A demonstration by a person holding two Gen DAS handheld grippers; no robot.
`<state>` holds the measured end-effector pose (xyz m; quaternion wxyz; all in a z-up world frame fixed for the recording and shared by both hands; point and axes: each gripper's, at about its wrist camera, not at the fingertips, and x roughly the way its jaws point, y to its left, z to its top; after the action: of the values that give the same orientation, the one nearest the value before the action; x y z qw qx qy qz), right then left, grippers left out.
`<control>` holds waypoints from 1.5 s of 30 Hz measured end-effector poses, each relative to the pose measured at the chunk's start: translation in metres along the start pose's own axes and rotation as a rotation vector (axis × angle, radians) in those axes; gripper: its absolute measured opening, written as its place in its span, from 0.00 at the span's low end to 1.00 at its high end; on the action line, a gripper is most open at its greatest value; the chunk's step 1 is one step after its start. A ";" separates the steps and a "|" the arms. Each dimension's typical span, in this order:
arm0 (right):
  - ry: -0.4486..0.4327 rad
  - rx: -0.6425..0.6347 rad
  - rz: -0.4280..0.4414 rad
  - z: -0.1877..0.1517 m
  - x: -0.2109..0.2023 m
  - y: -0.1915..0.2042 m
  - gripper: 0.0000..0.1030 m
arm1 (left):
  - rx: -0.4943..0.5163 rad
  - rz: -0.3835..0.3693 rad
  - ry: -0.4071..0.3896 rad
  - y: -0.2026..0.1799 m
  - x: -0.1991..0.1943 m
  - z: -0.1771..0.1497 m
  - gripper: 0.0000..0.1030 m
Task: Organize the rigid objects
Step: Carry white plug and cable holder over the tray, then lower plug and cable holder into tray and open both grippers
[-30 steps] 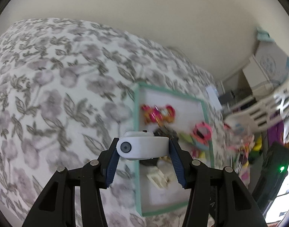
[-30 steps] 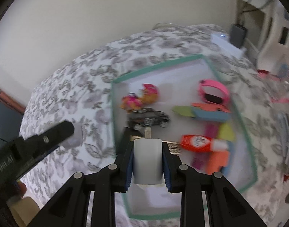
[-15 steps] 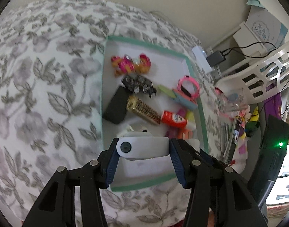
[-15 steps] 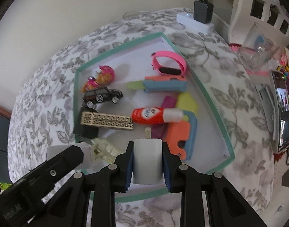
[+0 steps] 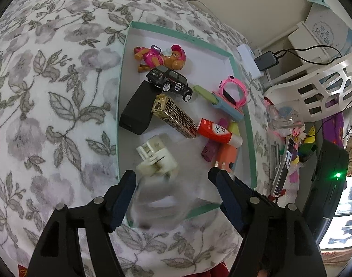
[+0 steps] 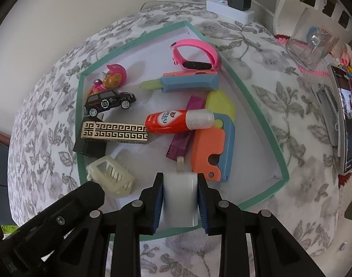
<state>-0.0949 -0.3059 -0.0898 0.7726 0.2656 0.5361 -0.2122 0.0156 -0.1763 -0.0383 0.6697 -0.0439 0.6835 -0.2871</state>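
A teal-rimmed white tray (image 5: 176, 35) (image 6: 134, 46) lies on a floral blanket. It holds a toy pup (image 5: 162, 57), a black toy car (image 6: 109, 102), a gold patterned bar (image 5: 176, 116), a red tube (image 6: 176, 121), a pink watch (image 6: 194, 55), a cream clip (image 5: 156, 159) and other pieces. My left gripper (image 5: 171, 175) hangs over the tray's near end with its jaws opening. A blurred white piece (image 5: 157, 205) sits loose between them, and the pads are clear of it. My right gripper (image 6: 180, 180) is shut on a white block (image 6: 180, 200) above the tray's near edge.
A white power strip with a black charger (image 6: 230, 11) lies beyond the tray. A clear glass (image 6: 312, 43) and a phone (image 6: 346, 120) sit to the right. White latticed plastic furniture (image 5: 314, 87) and cluttered toys fill the right side. Floral blanket (image 5: 49, 92) spreads to the left.
My left jaws have spread and the white piece they held has come loose, now blurred. Both grippers have sunk closer over the tray. The right grip is unchanged.
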 end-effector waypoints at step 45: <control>-0.152 -0.159 -0.001 -0.037 -0.037 0.044 1.00 | 0.097 0.582 -0.176 0.057 -0.061 -0.031 0.82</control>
<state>-0.1069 -0.2465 -0.0579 0.8296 0.1865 0.4913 -0.1887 0.0107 -0.0912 -0.0119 0.7818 0.1611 0.5922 -0.1105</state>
